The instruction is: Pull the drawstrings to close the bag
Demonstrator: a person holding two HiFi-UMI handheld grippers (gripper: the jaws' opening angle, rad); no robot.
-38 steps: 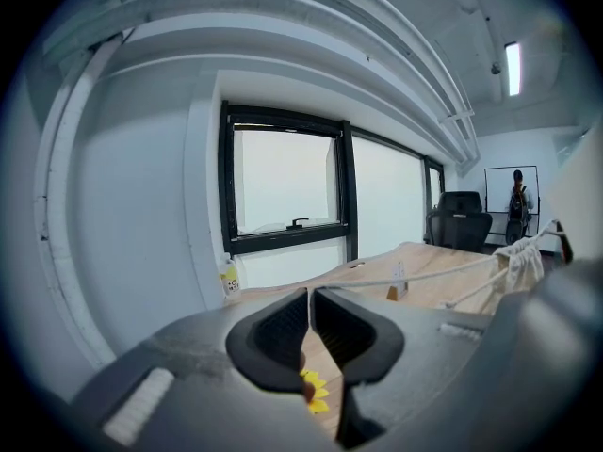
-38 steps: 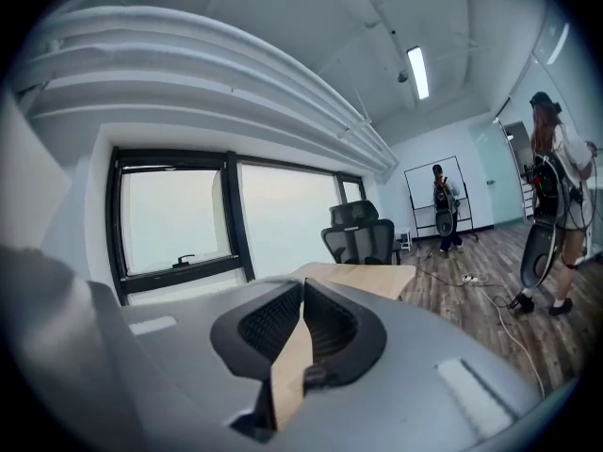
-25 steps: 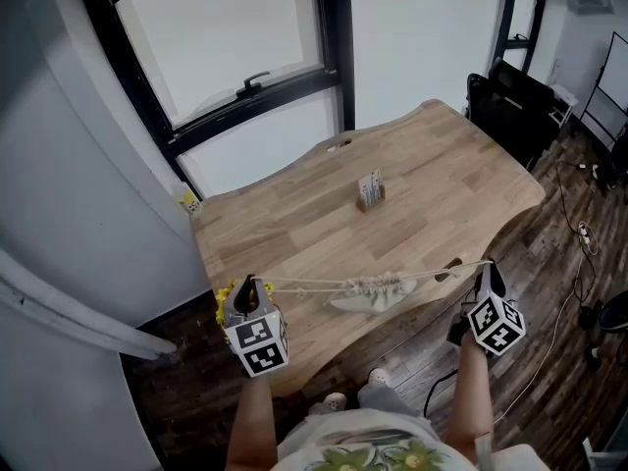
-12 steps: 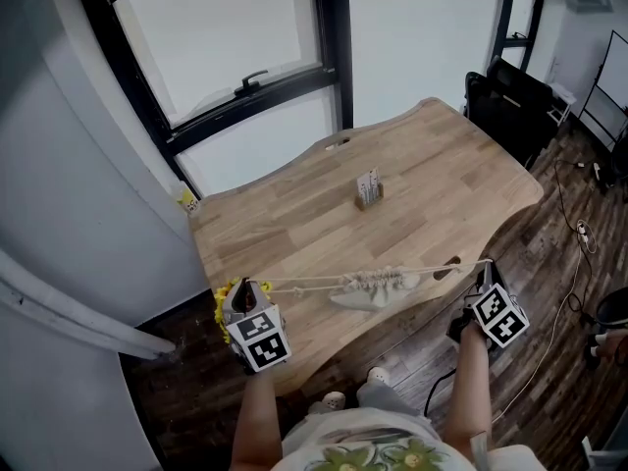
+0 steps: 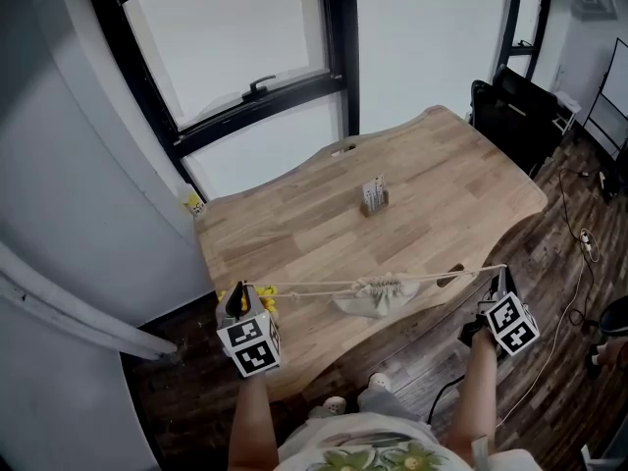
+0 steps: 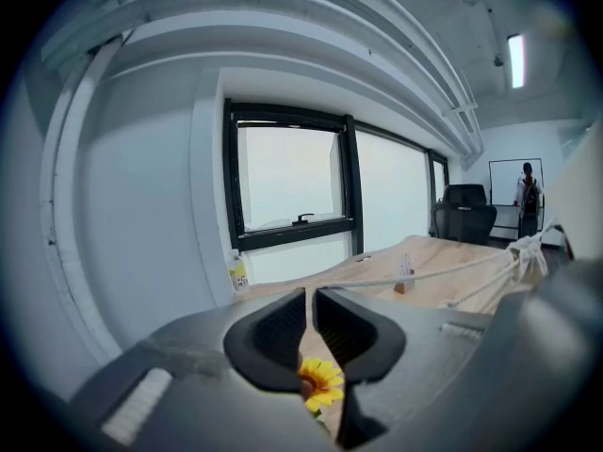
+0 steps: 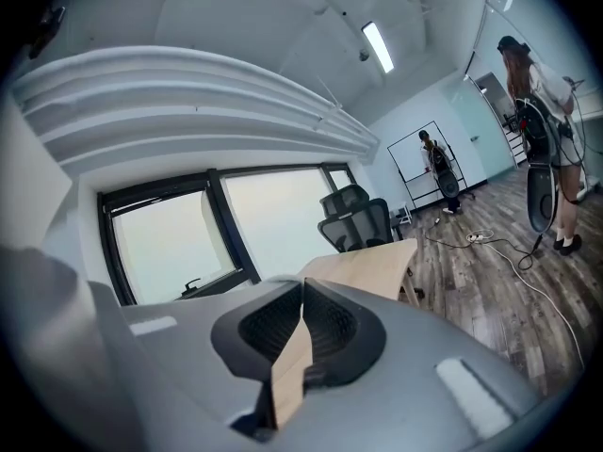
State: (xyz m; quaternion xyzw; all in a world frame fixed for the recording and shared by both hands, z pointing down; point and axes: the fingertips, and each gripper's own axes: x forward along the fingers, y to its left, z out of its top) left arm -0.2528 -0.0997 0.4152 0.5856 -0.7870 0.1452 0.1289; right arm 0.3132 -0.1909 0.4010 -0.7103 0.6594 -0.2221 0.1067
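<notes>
Since a second back: bag (image 5: 376,297) mouth has bunched narrower, and my right gripper (image 5: 502,281) has gone further out past the table (image 5: 432,175) edge, over the floor. Bag sits on the table near the front edge, between the two grippers, with cords running out both sides.

Right gripper: jaws clamped together. Right drawstring (image 5: 451,276) runs taut straight to its tip in the head view, so I read it as pinched there, though its own view doesn't show the cord.

Left gripper (image 5: 238,297), at the near left corner: jaws have just been easing apart, only a slit between them. Left drawstring (image 5: 304,287) leaves from the tips and looks taut, so I judge it gripped, barely. Yellow flower (image 6: 320,382) shows low in the slit; can't tell if it's touched.

To do it well:
- Re-clench left before pulling more.
- Pull both ends apart evenly along the cord line.
- Keep them level so the bag doesn't drag off the front edge.

Writing: card stand (image 5: 374,196) mid-table and bottle (image 6: 237,273) by the window both carry print, too small to read. Marker cube (image 5: 249,346) has square codes only, no words.
</notes>
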